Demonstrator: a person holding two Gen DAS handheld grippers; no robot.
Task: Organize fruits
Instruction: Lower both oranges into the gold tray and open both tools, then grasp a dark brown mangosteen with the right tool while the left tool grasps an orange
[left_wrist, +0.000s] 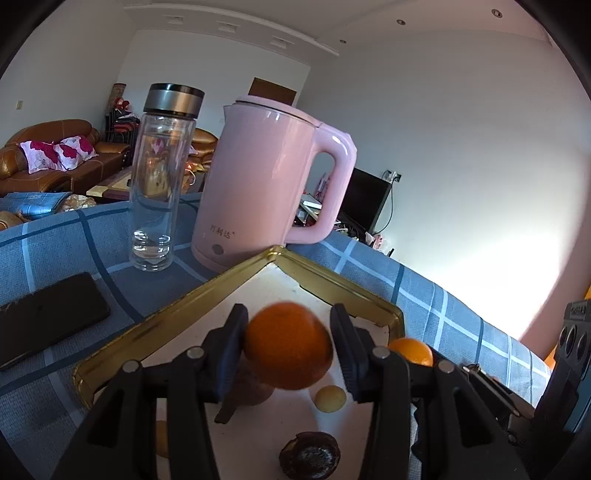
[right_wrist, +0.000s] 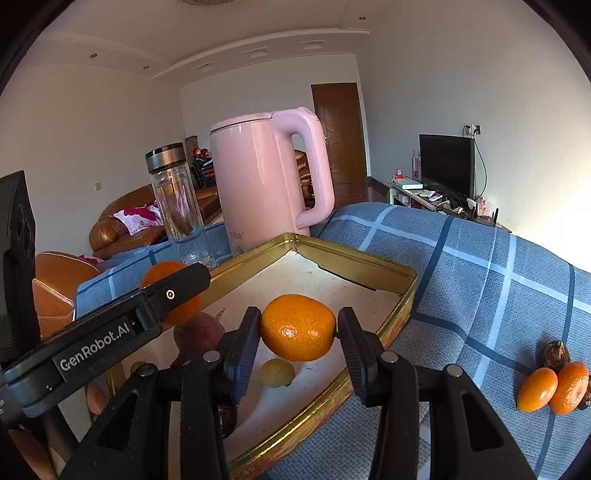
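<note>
- Orange mandarin (left_wrist: 288, 345), slightly blurred, sits clamped between the two black pads of the left gripper (left_wrist: 289, 339); the jaws stand partly closed, pressing on both sides of the fruit, which hangs above the tray.
- Second mandarin (right_wrist: 297, 327) is held the same way by the right gripper (right_wrist: 298, 334), jaws partly closed and pinching it at each side, also over the tray.
- Gold-rimmed metal tray (right_wrist: 354, 263) with a pale floor lies beneath both grippers. On its floor rest a small yellowish round fruit (right_wrist: 277, 373), a reddish-brown root, perhaps a sweet potato (right_wrist: 199, 332), and in the left wrist view a dark brown wrinkled piece (left_wrist: 309, 456) whose kind is hard to tell.
- Blue checked cloth (right_wrist: 480, 277) covers the table under the tray.
- Outside the tray, well to the right on the cloth, lie two more orange fruits (right_wrist: 552, 386), touching each other, with a brown dried piece (right_wrist: 557, 353) just behind them.
- Behind the tray's far corner stands a pink electric kettle (left_wrist: 258, 181), upright, handle to the right.
- Beside the kettle, on its left, stands a clear glass bottle (left_wrist: 162, 177) with a metal cap.
- Black phone (left_wrist: 48, 317) lies flat on the cloth left of the tray.
</note>
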